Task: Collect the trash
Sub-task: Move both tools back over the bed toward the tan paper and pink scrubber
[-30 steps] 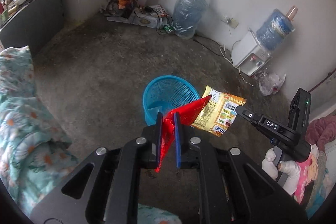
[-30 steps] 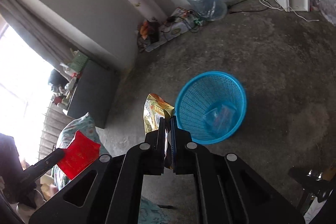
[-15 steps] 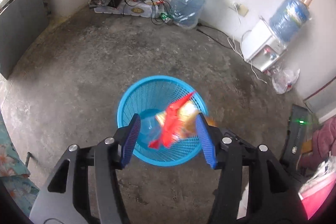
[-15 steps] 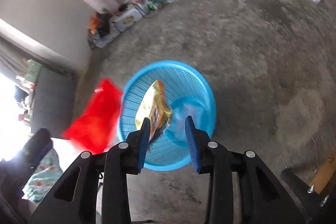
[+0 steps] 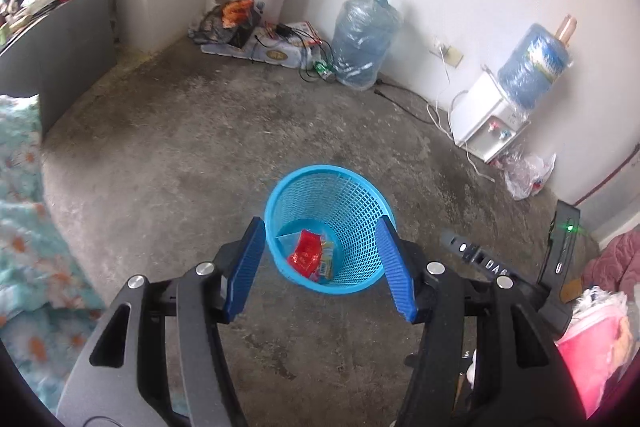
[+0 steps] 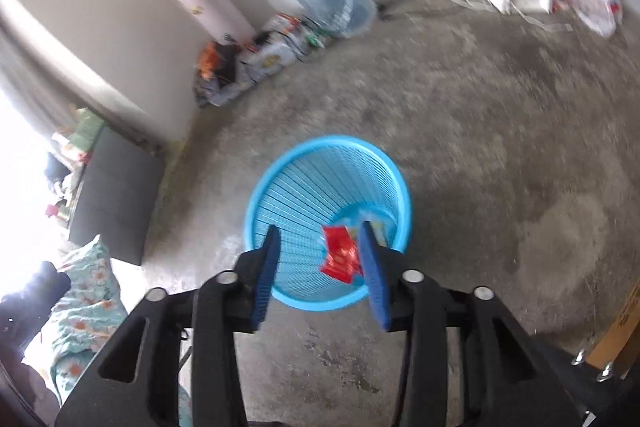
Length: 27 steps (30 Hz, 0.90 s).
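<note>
A blue mesh basket (image 5: 360, 195) stands on the concrete floor; it also shows in the right wrist view (image 6: 280, 195). A red wrapper (image 5: 306, 251) lies at its bottom with a yellow packet (image 5: 327, 259) beside it; the red wrapper also shows in the right wrist view (image 6: 340, 253). My left gripper (image 5: 320, 267) is open and empty above the basket's near rim. My right gripper (image 6: 322, 273) is open and empty above the same basket. Part of the right gripper shows at the right of the left wrist view (image 5: 480, 259).
A large water bottle (image 5: 366, 39) and a white water dispenser (image 5: 494, 119) stand by the far wall. A clutter pile with cables (image 5: 260, 35) lies in the corner. A flowered blanket (image 5: 24, 227) is at left, a plastic bag (image 5: 528, 175) at right.
Both grippers opened and let go of their wrappers. The red wrapper and the yellow packet fell into the blue basket. Both grippers have pulled back slightly from the basket.
</note>
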Available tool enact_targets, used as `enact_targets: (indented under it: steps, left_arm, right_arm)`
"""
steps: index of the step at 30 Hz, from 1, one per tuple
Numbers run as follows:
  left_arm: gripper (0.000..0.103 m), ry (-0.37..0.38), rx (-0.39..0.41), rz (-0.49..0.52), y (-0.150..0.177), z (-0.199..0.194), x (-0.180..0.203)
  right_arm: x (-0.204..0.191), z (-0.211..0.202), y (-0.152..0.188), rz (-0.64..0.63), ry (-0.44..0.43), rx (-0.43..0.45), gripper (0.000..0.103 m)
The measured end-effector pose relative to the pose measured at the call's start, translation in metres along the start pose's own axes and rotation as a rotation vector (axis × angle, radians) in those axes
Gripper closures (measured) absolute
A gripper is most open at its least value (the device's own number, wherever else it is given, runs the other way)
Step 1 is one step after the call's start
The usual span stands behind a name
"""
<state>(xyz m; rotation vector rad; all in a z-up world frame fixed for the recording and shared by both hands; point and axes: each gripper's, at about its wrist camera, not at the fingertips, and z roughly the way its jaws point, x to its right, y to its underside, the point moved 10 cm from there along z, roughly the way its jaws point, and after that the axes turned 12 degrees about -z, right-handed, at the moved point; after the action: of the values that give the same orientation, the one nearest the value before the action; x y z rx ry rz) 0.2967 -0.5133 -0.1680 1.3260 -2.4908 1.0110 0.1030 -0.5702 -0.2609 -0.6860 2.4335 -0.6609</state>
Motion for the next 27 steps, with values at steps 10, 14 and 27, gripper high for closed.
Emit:
enact_targets:
  steps: [10,14,27]
  left_arm:
    - [0.044,0.047,0.17,-0.155,0.014,-0.187,-0.064]
    - [0.042,0.038,0.206,-0.149,0.034,-0.257,-0.097]
    - [0.031,-0.195,0.409,-0.447,0.101,-0.48,-0.343]
  right_arm:
    - [-0.156,-0.104,-0.021,-0.301,-0.254,0.074,0.035]
    - [-0.218,-0.132,-0.003,-0.401,-0.36,0.026,0.033]
    - [-0.409,-0.179,0.114,-0.68,-0.712,-0.272,0.033]
